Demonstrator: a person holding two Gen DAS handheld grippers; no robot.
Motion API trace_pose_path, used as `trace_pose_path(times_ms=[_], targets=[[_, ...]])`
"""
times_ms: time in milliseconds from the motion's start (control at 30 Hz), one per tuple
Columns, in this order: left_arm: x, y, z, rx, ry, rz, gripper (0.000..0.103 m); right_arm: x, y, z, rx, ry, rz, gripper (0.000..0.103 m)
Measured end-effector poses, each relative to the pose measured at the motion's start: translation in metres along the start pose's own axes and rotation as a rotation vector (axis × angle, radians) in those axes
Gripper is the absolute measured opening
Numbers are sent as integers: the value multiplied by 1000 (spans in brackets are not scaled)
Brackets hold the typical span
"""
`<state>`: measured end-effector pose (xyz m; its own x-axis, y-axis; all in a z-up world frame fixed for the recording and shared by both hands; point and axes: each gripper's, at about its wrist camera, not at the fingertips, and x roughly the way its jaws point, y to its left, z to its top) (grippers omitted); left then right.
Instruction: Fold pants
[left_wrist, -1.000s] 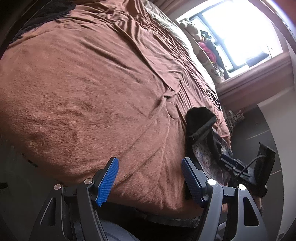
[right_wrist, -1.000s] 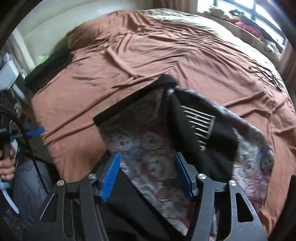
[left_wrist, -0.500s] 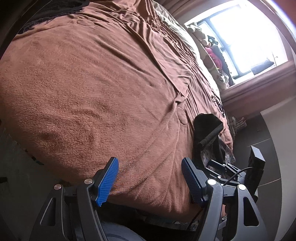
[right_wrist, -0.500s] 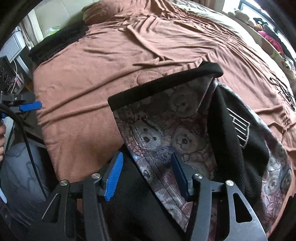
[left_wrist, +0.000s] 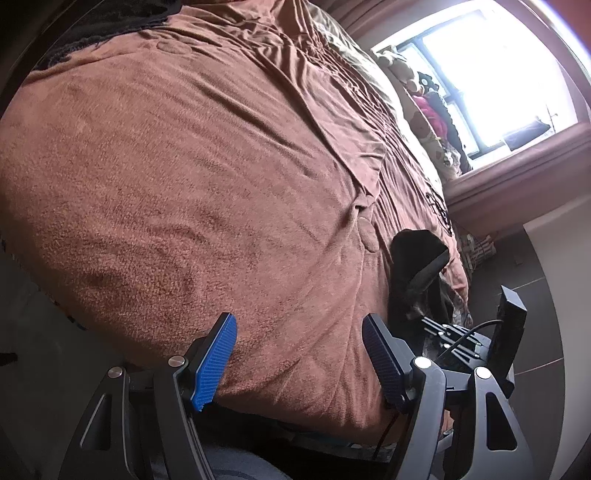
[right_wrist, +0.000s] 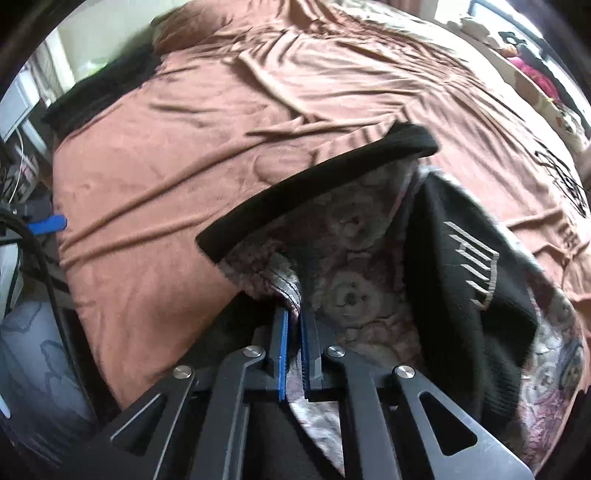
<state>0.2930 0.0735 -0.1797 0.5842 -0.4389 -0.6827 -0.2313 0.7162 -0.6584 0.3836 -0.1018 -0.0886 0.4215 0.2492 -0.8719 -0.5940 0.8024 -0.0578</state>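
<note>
The pants (right_wrist: 373, 280) lie crumpled at the near edge of a brown bedspread (right_wrist: 207, 155); their bear-print lining faces up, a black waistband (right_wrist: 317, 184) curves across the top and a black outer panel with white stripes (right_wrist: 476, 266) sits to the right. My right gripper (right_wrist: 292, 317) is shut on a raised fold of the printed lining just below the waistband. In the left wrist view the pants (left_wrist: 417, 269) show as a dark heap at the right, with the right gripper's body beside them. My left gripper (left_wrist: 299, 358) hangs open over the bed's near edge, holding nothing.
The brown bedspread (left_wrist: 192, 177) covers the whole bed. A black garment (right_wrist: 107, 88) lies at the far left corner. Stuffed toys and clothes (left_wrist: 428, 107) line the window side. Dark floor (left_wrist: 532, 266) lies past the bed's right edge. A person's patterned trousers (right_wrist: 33, 354) stand at the near left.
My right gripper dropped toward the pants and its jaws closed from wide apart onto a fold of the lining, bunching it up. The left gripper stayed open and barely moved.
</note>
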Motion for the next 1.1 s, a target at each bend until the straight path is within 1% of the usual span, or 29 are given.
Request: trace_pose_path(times_ms=[333,600,700,900,967,1100], targets=[[-1,-10,6,13,-14,-4,72,-58,-44,-4,151,-149,9,2],[0,-16,5,21,-11,-12,72,-95,-103,-18,330,-243,6,2],[3,-19,6,26,-4,-12,72,-102,-123,-25,389,-263,18,2],[9,-30,11,47,4,-7,72,-106,-155,-35,475,-280,13,2],[12,-34,13,54,5,-5,72,-104,-164,-32,493,-280,7,2],[16,-40,15,63,9,-1,72,-97,-185,-38,560,-265,-8,2]])
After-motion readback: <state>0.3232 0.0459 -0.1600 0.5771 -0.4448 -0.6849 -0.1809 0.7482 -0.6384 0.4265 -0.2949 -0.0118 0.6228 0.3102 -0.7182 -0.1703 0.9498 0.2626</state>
